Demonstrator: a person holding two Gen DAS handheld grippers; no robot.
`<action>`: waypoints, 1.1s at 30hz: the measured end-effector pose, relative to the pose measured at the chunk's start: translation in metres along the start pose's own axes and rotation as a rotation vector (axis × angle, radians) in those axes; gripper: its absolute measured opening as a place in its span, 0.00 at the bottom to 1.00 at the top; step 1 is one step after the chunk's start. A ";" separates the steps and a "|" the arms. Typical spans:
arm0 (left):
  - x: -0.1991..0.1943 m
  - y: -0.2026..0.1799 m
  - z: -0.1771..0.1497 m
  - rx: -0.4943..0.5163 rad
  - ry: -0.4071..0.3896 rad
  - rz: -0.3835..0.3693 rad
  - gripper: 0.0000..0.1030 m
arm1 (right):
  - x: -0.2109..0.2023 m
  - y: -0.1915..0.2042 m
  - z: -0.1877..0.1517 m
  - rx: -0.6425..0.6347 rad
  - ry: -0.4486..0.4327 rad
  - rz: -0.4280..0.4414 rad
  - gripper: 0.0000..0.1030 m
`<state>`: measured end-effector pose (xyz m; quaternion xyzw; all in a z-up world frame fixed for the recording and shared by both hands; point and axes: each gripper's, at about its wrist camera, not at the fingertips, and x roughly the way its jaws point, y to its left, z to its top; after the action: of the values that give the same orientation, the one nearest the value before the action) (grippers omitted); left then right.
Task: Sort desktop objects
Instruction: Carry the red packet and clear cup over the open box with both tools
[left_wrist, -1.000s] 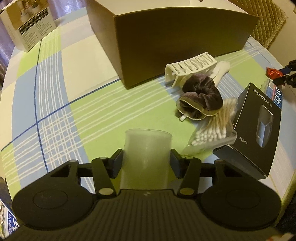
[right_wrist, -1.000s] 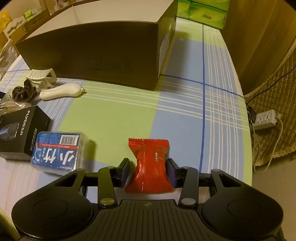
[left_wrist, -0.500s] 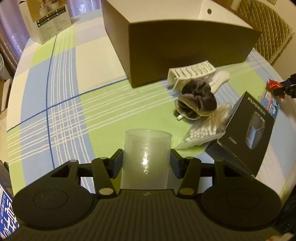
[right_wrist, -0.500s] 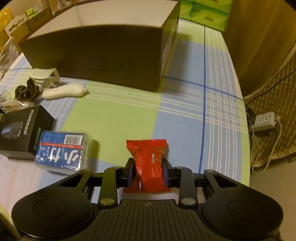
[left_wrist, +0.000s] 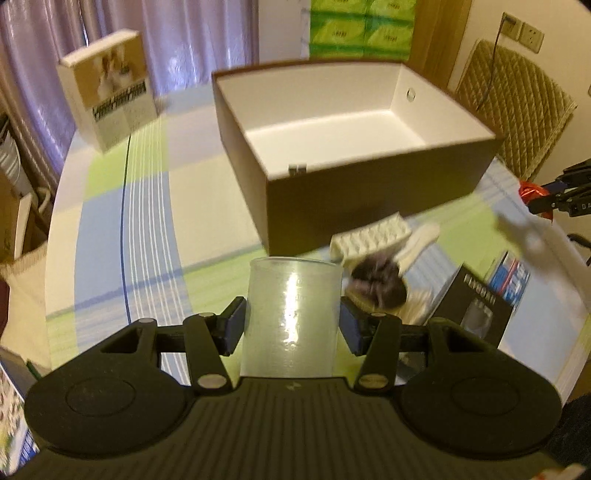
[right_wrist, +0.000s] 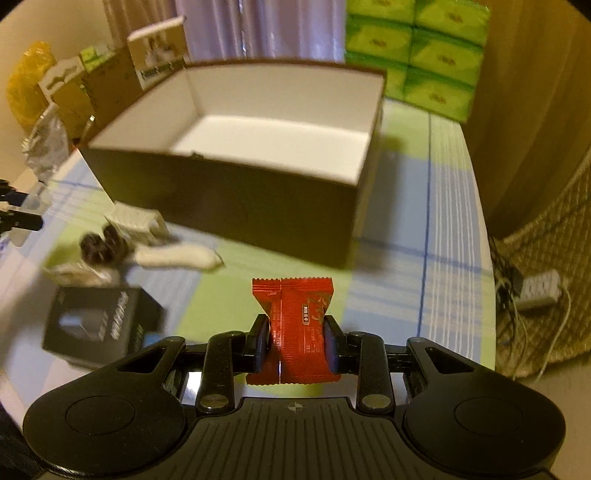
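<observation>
My left gripper (left_wrist: 291, 326) is shut on a clear plastic cup (left_wrist: 291, 314), held upright above the table. My right gripper (right_wrist: 295, 345) is shut on a red snack packet (right_wrist: 295, 317), lifted off the cloth. A brown open box (left_wrist: 354, 192) with a white, bare inside (right_wrist: 273, 136) stands ahead in both views. In front of it lie a white hair clip (left_wrist: 373, 238), a dark scrunchie (left_wrist: 380, 280), a white tube-shaped thing (right_wrist: 177, 256) and a black FLYCO box (right_wrist: 99, 325). The right gripper with the packet (left_wrist: 532, 192) shows at the left wrist view's right edge.
A checked green, blue and white cloth (left_wrist: 147, 229) covers the table. A white product box (left_wrist: 110, 88) stands at the far left. Green tissue packs (right_wrist: 417, 55) are stacked behind the box. A blue packet (left_wrist: 511, 273) lies near the table's right edge; a power strip (right_wrist: 535, 293) lies on the floor.
Both grippers have risen, so the box's white inside now shows. The right gripper has closed tighter on the red packet and lifted it. The cup has risen with the left gripper.
</observation>
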<state>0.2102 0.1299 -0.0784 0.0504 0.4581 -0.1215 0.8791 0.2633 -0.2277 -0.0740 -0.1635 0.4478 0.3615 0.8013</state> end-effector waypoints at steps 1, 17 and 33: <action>-0.002 -0.001 0.006 0.007 -0.009 -0.003 0.47 | -0.003 0.001 0.006 -0.005 -0.013 0.008 0.27; 0.020 -0.031 0.127 0.114 -0.155 -0.061 0.47 | 0.012 0.018 0.118 -0.074 -0.143 0.048 0.27; 0.117 -0.039 0.190 0.053 -0.035 -0.012 0.47 | 0.091 0.014 0.170 -0.046 -0.055 -0.005 0.27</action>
<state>0.4156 0.0347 -0.0641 0.0687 0.4395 -0.1399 0.8846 0.3855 -0.0788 -0.0564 -0.1731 0.4168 0.3740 0.8103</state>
